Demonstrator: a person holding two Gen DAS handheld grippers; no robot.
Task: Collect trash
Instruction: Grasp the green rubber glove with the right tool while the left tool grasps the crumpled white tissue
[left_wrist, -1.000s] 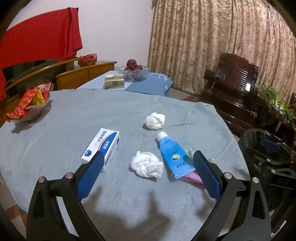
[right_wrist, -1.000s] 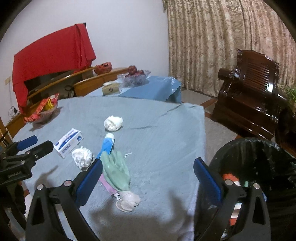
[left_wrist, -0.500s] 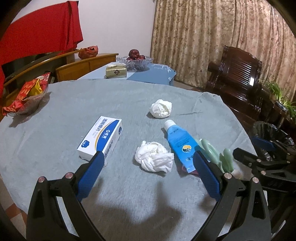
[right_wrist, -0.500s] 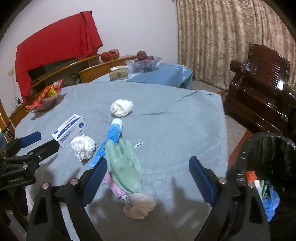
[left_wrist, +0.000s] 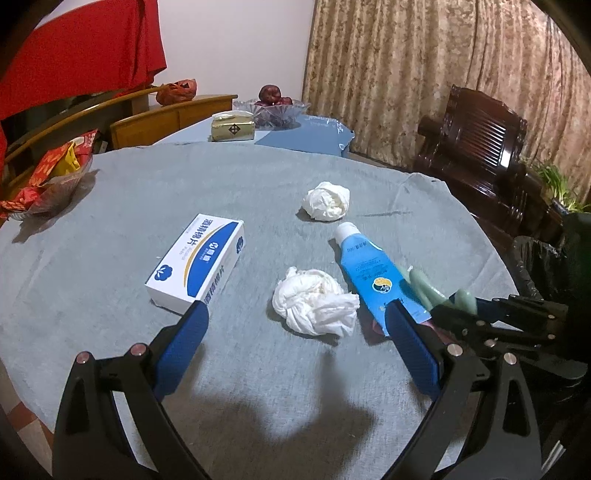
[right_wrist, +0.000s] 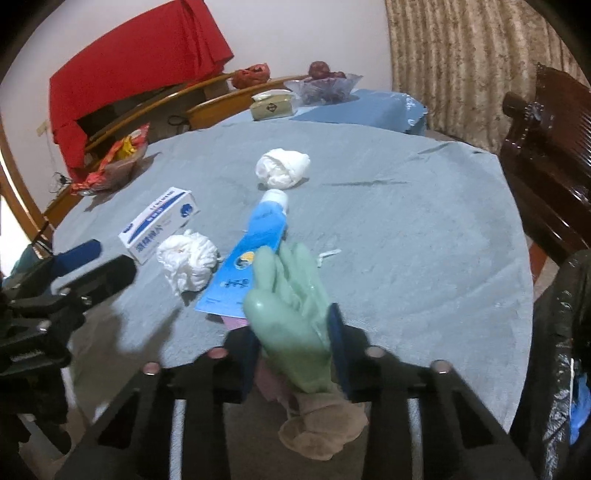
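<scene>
**Right gripper closes on the green glove**

Nearest the right wrist camera, the right gripper (right_wrist: 295, 345) has narrowed from its wide spread of half a second ago, and its blue pads now pinch the green rubber glove (right_wrist: 291, 306) across the palm. The glove's beige cuff (right_wrist: 321, 430) trails toward the camera, not yet lifted off the grey tablecloth (right_wrist: 424, 258). By my reading, the grasp phase is ending and a lift toward the black-lined trash bin (right_wrist: 561, 332), at the table's right edge, comes next.

The left gripper (left_wrist: 295, 314) hangs with its fingers wide apart, holding nothing, above the cloth just short of a crumpled white tissue (left_wrist: 314, 301). Beside that tissue lies a blue tube (left_wrist: 373, 275), its tail tucked under the glove's fingers, so it may drag when the glove rises. A blue-and-white box (left_wrist: 197, 260) lies left of the tissue. Farther off sits a second tissue ball (left_wrist: 327, 201).
</scene>
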